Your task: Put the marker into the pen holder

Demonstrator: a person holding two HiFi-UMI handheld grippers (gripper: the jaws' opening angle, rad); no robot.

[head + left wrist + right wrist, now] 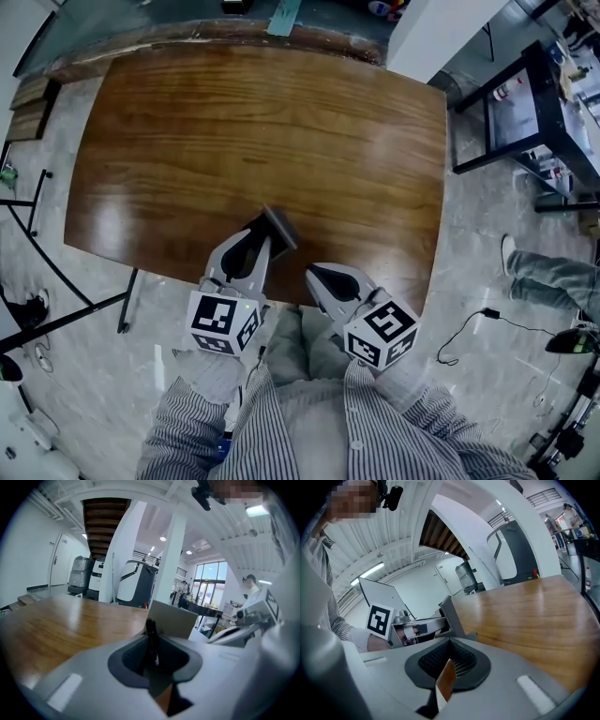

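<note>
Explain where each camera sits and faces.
Head view: on the person's head, looking down at the table; sleeves, left tongs, right tongs show.
Left gripper view: on the left tongs, looking across the table past marker and pen holder.
Right gripper view: on the right tongs, looking across the table toward the left tongs.
Shared: table, pen holder.

The glossy brown wooden desk [262,122] is standing on a pale marbled floor [94,375]. A grey pen holder [279,228] is sitting directly on it, close to the front edge, with light glinting off the top's left part.
</note>
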